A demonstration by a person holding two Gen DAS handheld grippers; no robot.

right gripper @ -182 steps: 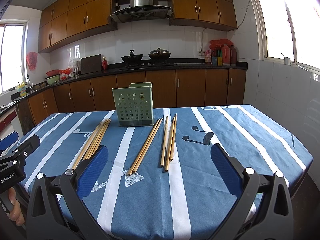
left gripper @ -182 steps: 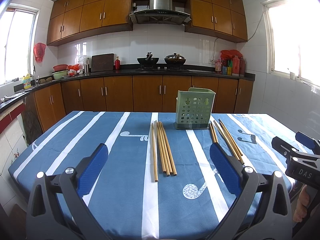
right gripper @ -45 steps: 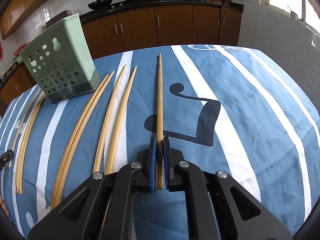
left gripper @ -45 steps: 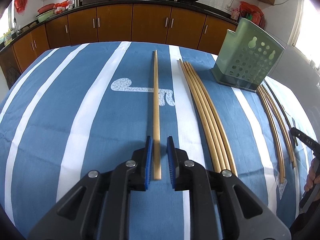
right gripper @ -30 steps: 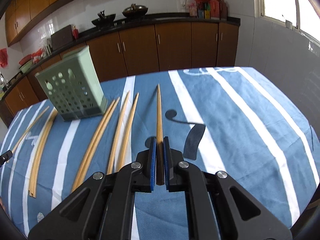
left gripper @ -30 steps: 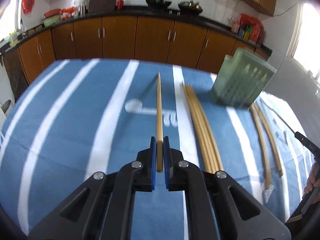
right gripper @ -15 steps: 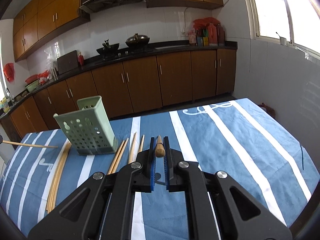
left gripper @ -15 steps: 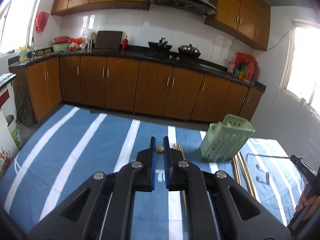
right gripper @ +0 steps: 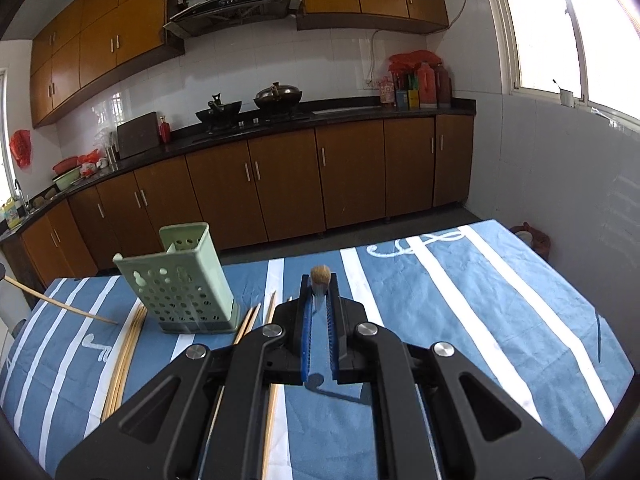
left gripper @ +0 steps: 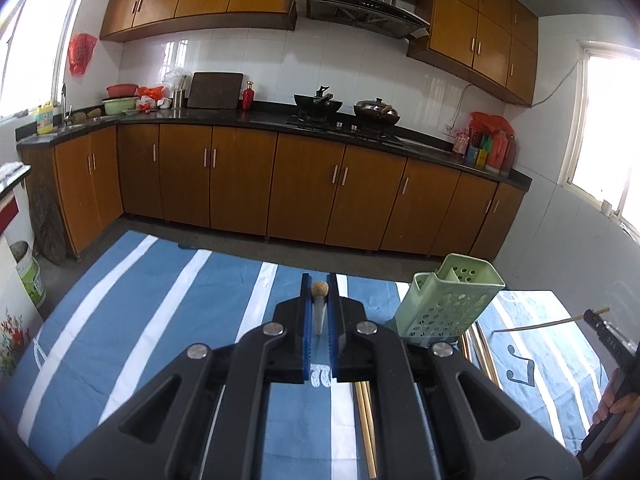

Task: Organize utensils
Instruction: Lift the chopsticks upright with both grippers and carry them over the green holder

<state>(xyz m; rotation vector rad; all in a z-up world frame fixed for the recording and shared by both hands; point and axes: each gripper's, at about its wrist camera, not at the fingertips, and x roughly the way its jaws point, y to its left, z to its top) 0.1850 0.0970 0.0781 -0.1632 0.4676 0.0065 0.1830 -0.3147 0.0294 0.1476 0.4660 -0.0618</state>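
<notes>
Chopsticks are mid-carry: we pinch one point(left gripper: 320, 300) in the left gripper point(left gripper: 320, 320) and one point(right gripper: 320, 284) in the right gripper point(right gripper: 319, 320), above the table, and next must tip each into the green holder point(right gripper: 180, 284).

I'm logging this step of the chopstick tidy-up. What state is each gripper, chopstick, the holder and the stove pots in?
left gripper: shut on a chopstick, raised.
left chopstick: clamped, seen end-on.
right gripper: shut on a chopstick, raised.
right chopstick: clamped, seen end-on.
green holder: on the tablecloth, nothing visible inside.
loose chopsticks: lying on tablecloth.
wok: lidded.
</notes>
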